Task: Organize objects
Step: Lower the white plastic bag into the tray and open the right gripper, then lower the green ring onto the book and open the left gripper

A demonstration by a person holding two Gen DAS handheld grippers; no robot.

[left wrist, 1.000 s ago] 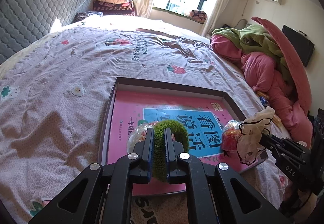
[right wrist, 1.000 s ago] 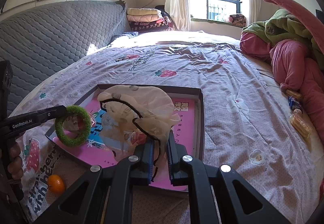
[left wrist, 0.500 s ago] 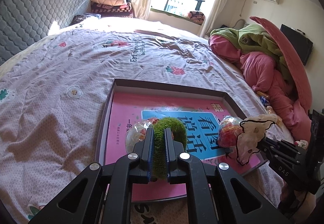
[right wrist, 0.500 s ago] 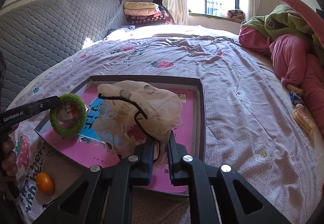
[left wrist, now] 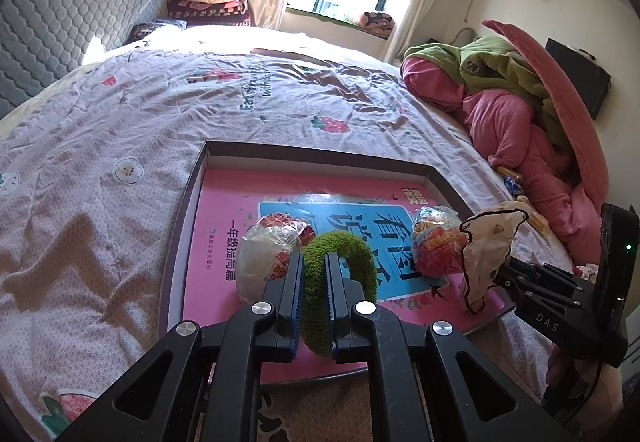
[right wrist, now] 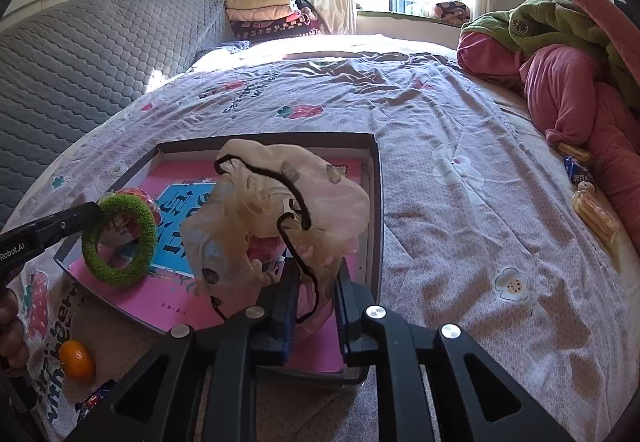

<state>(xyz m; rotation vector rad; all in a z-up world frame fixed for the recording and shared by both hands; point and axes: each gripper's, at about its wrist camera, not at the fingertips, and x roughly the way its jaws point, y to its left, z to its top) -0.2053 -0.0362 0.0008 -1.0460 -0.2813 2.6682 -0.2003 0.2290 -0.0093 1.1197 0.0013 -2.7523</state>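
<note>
left claw (left wrist: 314, 274): we see it clamped on the green ring (left wrist: 340, 282), held just above the near part of the tray (left wrist: 320, 156). right claw (right wrist: 316, 294): its jaws have just been opening, with the sheer scrunchie (right wrist: 276, 210) between them; in the right view the pads stand slightly apart from the fabric, so we judge the grip is being let go over the tray's near right corner. in the tray already, on the pink book (left wrist: 224, 210): two wrapped snacks (left wrist: 272, 250), one by the ring and one by the scrunchie. we read this as partly done: two things stowed, two at the point of release. left on the bed (right wrist: 440, 122), outside the tray: an orange (right wrist: 77, 360) near the left hand, a small packet (right wrist: 94, 400) beside it, and more packets (right wrist: 596, 212) by the pink bedding (right wrist: 568, 90), well apart from the tray.
</note>
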